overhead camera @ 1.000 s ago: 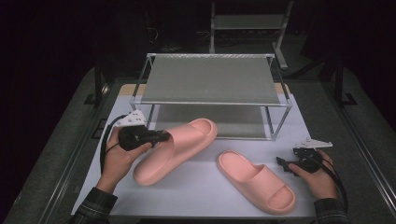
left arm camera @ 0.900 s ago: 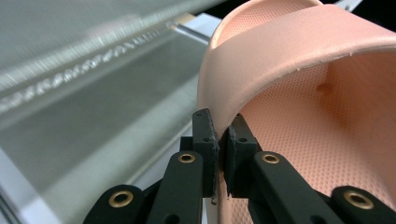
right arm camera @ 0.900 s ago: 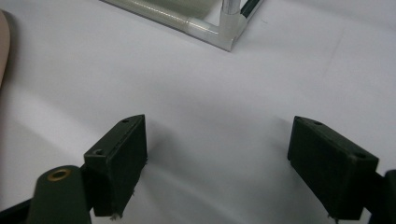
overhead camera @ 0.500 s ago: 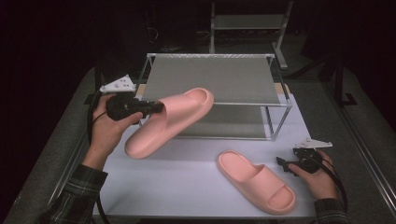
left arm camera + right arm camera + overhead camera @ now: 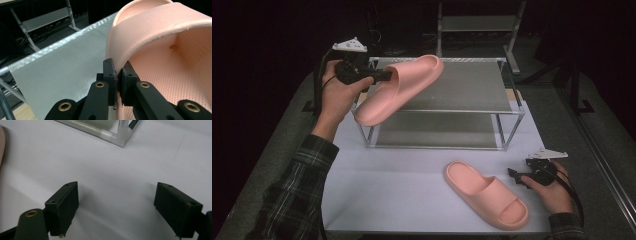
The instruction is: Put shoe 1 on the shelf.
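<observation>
Two pink slippers are in play, a matching pair, along with one two-tier metal rack and two hand-held grippers. The left gripper pinches the first slipper by the edge of its strap; in the left gripper view its jaws are pressed tight on the thin pink band, with the dimpled footbed to one side. This slipper hangs in the air, tilted, its toe end raised over the rack's upper shelf and its heel end dropping past the rack's front left corner. The second slipper lies flat on the white table, sole down, in front of the rack and near its right side. The right gripper rests low just beside that slipper's right edge, its jaws spread wide over bare table in the right gripper view, with nothing between them. Both rack shelves appear bare.
</observation>
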Action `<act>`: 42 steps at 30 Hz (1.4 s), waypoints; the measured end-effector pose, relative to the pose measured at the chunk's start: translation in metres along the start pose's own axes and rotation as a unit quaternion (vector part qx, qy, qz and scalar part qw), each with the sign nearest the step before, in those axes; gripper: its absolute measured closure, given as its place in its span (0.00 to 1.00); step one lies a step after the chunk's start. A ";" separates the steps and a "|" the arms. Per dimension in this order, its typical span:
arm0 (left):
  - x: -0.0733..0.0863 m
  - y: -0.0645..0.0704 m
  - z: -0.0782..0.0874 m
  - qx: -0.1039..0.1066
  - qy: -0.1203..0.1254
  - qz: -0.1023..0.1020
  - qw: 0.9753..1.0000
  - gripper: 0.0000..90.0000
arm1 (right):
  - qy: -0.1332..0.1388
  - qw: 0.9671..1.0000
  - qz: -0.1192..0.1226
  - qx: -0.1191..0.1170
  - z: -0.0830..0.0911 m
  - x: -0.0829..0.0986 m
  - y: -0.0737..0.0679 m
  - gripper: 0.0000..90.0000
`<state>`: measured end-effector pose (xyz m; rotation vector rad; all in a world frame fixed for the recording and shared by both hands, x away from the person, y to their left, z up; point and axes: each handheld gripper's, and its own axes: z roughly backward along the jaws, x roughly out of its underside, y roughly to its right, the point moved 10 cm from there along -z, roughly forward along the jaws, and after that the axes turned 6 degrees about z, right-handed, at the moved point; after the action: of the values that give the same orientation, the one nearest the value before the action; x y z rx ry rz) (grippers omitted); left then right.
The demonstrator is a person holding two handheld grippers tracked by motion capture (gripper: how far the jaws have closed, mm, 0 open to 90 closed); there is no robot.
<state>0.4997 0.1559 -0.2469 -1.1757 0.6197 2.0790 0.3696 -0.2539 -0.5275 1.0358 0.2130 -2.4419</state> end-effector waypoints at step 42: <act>0.008 -0.060 -0.032 -0.099 -0.049 0.033 0.993 0.97 | 0.000 1.000 0.001 0.000 0.000 0.000 0.000 0.21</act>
<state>0.5589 0.1772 -0.2745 -1.1675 0.4183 2.2817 0.3696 -0.2538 -0.5277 1.0361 0.2111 -2.4404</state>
